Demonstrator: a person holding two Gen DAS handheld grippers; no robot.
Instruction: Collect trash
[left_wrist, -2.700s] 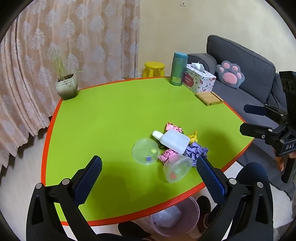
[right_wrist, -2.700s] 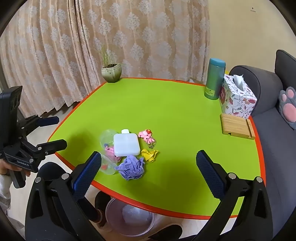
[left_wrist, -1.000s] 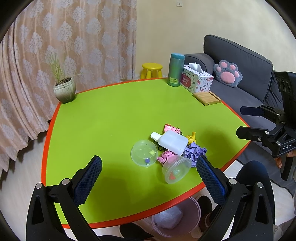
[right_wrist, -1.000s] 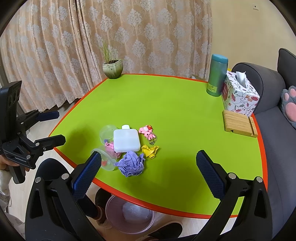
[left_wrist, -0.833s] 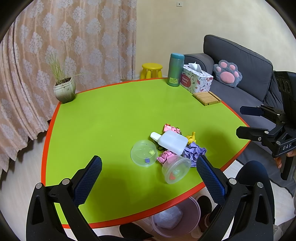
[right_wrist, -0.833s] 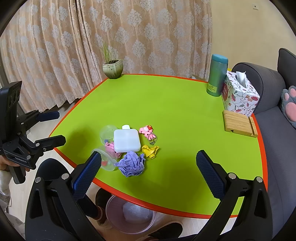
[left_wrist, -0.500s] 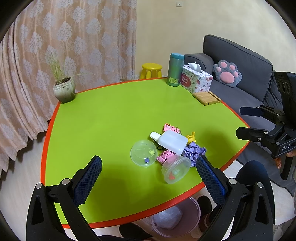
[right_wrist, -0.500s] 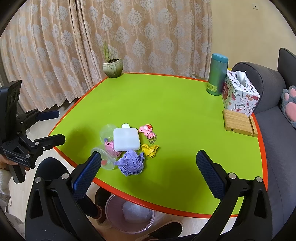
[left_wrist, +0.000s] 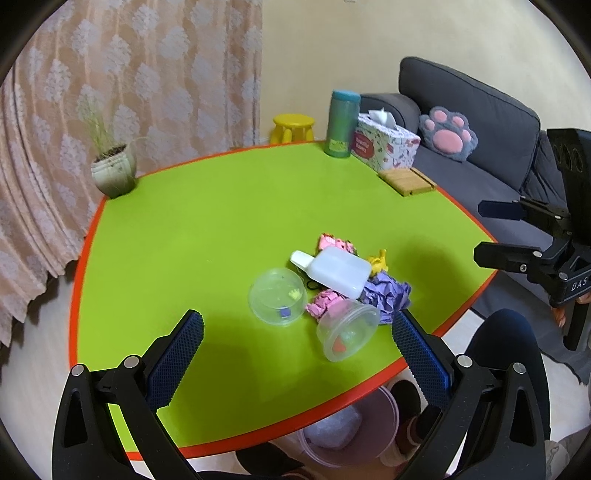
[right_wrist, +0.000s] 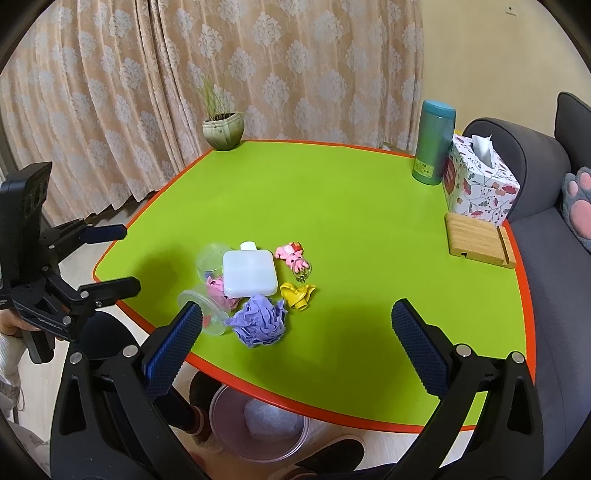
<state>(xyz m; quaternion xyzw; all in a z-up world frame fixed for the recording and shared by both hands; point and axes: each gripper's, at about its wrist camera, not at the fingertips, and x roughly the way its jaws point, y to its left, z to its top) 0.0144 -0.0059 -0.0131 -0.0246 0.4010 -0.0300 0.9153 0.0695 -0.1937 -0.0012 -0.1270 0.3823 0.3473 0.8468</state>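
Partly hidden things at the green table's near edge

The bin (right_wrist: 258, 432) sits half under the table rim (right_wrist: 236, 384) — its contents a pale blur. The pink paper wad (left_wrist: 323, 301) is mostly covered by the white bottle (left_wrist: 338, 271); the bits inside the clear cup (left_wrist: 347, 334) are too small to name.

Left tongs (left_wrist: 295, 354) drifted slightly; trash pile (left_wrist: 334, 284) seemingly undisturbed.

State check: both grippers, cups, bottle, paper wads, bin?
Left gripper: open, empty, above the table.
Right gripper: open, empty.
Near clear cup: tipped on its side.
Far clear cup: upright, open.
White bottle: lying flat, capped.
Purple paper: crumpled.
Pink paper: crumpled.
Bin: under the table edge, open.
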